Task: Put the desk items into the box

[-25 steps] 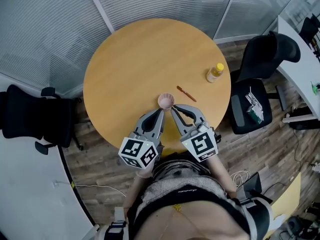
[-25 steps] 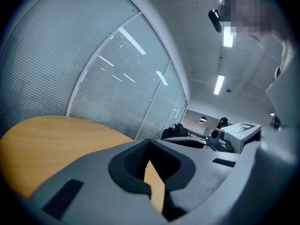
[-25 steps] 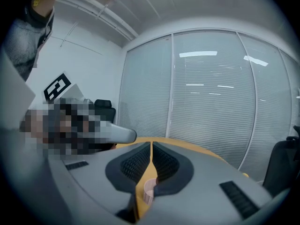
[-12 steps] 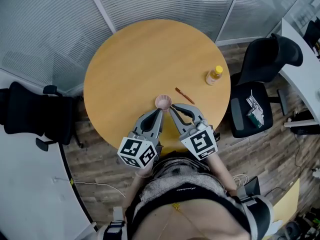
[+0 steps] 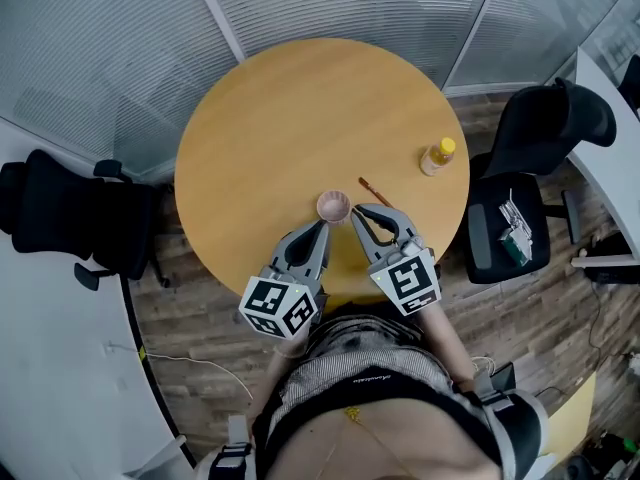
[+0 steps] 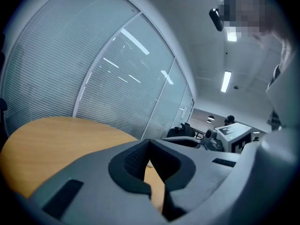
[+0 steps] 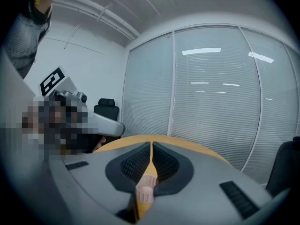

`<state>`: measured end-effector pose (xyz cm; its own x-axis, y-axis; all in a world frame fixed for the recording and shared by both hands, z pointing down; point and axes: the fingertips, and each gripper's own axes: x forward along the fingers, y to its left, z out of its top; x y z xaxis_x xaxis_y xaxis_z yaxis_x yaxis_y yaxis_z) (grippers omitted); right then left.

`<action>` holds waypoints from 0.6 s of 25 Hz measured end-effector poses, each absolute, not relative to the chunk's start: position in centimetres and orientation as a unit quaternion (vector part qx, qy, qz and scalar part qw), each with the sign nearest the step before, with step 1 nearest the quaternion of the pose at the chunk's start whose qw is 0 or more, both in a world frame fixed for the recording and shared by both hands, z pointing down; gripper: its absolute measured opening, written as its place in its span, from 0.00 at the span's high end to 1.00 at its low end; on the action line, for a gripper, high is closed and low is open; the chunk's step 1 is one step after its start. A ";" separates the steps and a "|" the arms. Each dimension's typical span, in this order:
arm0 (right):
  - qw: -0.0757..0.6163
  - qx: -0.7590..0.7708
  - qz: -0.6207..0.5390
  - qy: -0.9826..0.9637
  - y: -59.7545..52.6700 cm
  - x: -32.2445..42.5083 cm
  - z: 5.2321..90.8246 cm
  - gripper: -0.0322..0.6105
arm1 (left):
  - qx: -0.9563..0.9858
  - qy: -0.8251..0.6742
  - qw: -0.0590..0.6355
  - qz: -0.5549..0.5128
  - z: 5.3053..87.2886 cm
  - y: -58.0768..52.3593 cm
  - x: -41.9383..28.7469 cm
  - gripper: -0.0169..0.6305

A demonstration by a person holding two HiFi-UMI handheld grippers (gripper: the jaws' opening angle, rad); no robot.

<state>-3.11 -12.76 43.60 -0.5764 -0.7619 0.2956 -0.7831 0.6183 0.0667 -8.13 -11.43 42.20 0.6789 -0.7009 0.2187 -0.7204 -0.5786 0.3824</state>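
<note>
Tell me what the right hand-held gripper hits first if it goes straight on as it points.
Probably the pink cup, which sits on the table just ahead of the right hand-held gripper. Height is unclear, so it may pass over the rim.

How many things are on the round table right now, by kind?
Pink cup: 1
Yellow-capped bottle: 1
Thin brown stick, perhaps a pencil: 1
Total: 3
</note>
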 end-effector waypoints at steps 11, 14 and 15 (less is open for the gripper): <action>0.162 0.470 0.047 -0.866 -14.1 0.6 45.0 0.91 | 0.879 -0.417 0.230 0.019 42.5 -10.8 -8.9 0.97; 0.161 0.483 0.055 -0.859 -14.3 1.6 45.4 0.91 | 0.878 -0.420 0.231 0.019 42.5 -10.6 -9.0 0.97; 0.162 0.487 0.056 -0.857 -14.4 2.0 45.6 0.91 | 0.877 -0.420 0.232 0.019 42.5 -10.4 -9.0 0.97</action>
